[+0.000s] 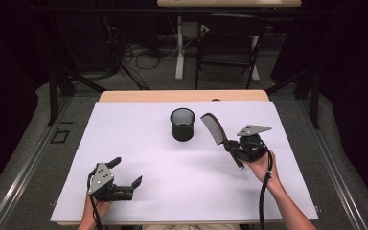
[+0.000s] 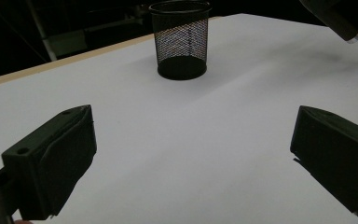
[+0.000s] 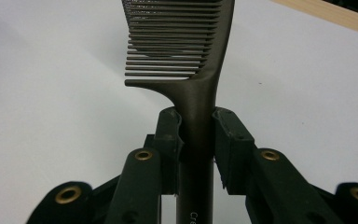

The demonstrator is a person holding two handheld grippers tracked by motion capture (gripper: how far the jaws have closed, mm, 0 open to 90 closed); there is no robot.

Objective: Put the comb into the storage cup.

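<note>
A dark comb [image 1: 213, 128] is held off the white table cover by its handle, with my right gripper [image 1: 234, 146] shut on it. In the right gripper view the comb [image 3: 186, 51] points away from me, its handle squeezed between the two pads [image 3: 170, 135]. It hovers just right of a black mesh cup [image 1: 182, 124], which stands upright at the middle back. My left gripper [image 1: 127, 172] rests near the front left, jaws wide apart with nothing between them. From the left gripper view the cup [image 2: 181, 39] stands ahead, and the comb's handle end [image 2: 340, 25] shows at top right.
A white sheet [image 1: 139, 143] covers the table, with a wooden edge [image 1: 182, 96] along the back. Behind the table stand a chair [image 1: 230, 43] and cables on the floor. Metal rails run along both sides.
</note>
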